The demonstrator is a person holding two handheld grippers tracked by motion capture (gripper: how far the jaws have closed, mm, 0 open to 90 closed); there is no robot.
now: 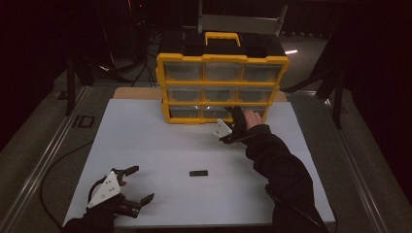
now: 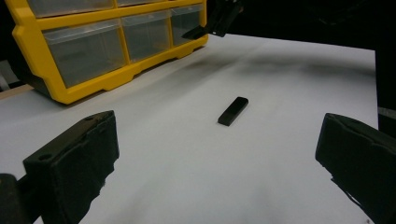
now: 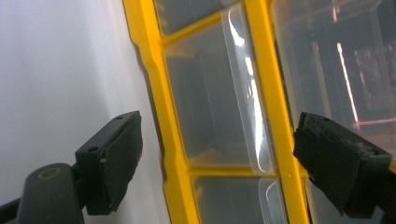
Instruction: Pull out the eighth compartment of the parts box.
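A yellow drawer cabinet (image 1: 221,58) with clear drawers stands at the back of the white board (image 1: 160,141). My right gripper (image 1: 236,116) is up against its bottom row, held by a hand in a black sleeve. In the right gripper view this gripper (image 3: 219,140) is open, its jaws either side of a clear drawer front (image 3: 205,98) with nothing held. A small flat black block (image 1: 198,173) lies on the board, nearer the front. My left gripper (image 1: 139,184) rests at the front left corner, open wide and empty. The block (image 2: 232,111) lies ahead of it, between its jaws' lines.
The cabinet (image 2: 93,46) has a yellow handle (image 1: 222,38) on top and three rows of drawers. Dark floor, cables and stand legs surround the table. A metal rail (image 1: 43,160) runs along the left side. The right gripper (image 2: 212,21) appears far off in the left gripper view.
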